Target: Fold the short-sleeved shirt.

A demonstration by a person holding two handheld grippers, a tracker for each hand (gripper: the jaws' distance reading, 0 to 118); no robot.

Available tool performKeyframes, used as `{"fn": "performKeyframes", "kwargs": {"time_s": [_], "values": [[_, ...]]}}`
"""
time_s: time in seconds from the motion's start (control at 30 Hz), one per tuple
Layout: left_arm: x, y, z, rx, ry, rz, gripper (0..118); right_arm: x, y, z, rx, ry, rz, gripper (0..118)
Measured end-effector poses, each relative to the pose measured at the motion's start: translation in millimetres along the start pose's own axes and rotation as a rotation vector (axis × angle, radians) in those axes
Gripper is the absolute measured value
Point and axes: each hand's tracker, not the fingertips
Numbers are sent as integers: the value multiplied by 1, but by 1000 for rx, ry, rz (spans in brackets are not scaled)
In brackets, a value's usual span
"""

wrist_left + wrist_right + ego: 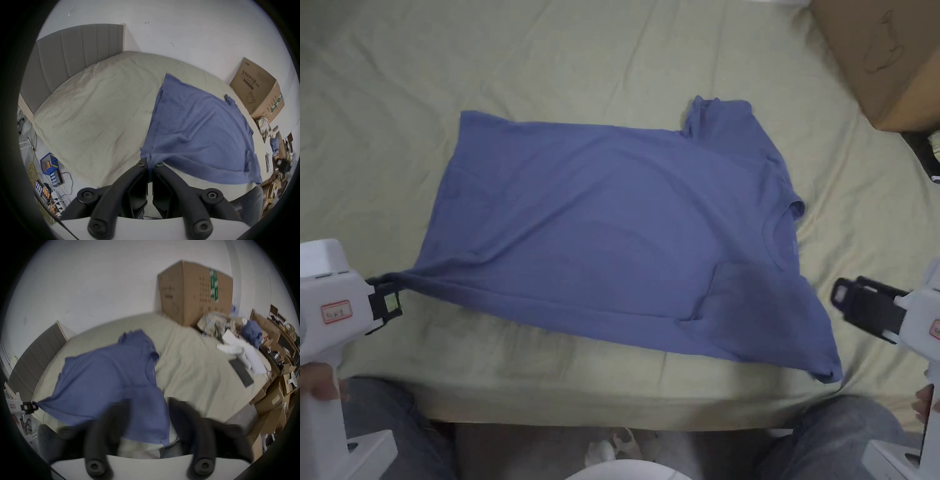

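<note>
The blue short-sleeved shirt (612,231) lies spread on the bed (394,81) between the two tongs. The left tongs (384,300) are clenched on its hem corner, pulling it taut. The right tongs (850,303) stand released, just beside the near sleeve, touching nothing.
</note>
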Motion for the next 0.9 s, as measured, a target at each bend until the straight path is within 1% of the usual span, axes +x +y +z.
{"fn": "performKeyframes", "kwargs": {"time_s": [0.03, 0.07, 0.1, 0.13, 0.23, 0.33, 0.37, 0.4, 0.43, 0.47, 0.5, 0.53, 0.67, 0.73, 0.83, 0.9], "values": [[1, 1, 2, 12, -6, 10, 0, 4, 0, -10, -79, 1, 3, 71], [2, 3, 3, 12, -12, 15, 0, 6, -2, -18, -157, -25, 9, 99], [3, 3, 3, 15, -14, 15, 0, 7, -5, -23, -178, -45, 11, 105], [4, 4, 2, 19, -13, 16, 0, 9, -10, -28, -190, -48, 30, 105], [4, 4, 0, 13, -5, 24, 0, 9, -23, -46, -322, -40, 110, 105], [2, 2, -2, 4, -1, 40, 0, 4, -35, -65, -404, -18, 147, 104], [1, 2, -2, 0, 2, 44, 0, 1, -39, -69, -407, -18, 138, 100], [2, 1, -2, -2, 4, 45, 0, 0, -41, -72, -415, -14, 138, 91], [1, 0, -3, -4, 6, 46, 0, -2, -43, -74, -415, -2, 135, 73], [1, 0, -3, -6, 9, 48, 0, -3, -44, -76, -411, 8, 130, 37], [1, -1, -3, -7, 10, 49, 0, -3, -46, -77, -408, 12, 125, 14], [1, -1, -3, -10, 12, 50, 0, -3, -47, -78, -400, 4, 131, 7], [0, -1, -4, -17, 17, 59, 0, 4, -34, -65, -386, 70, 76, 6], [-1, 3, -3, -18, 9, 77, 0, 6, -20, -53, -378, 92, 74, 6], [-3, 14, -3, -17, -4, 111, 0, 5, 9, -36, -319, 130, 77, 6], [-3, 26, -4, -10, -9, 127, 0, 6, 33, -31, -272, 140, 56, 6]]}}
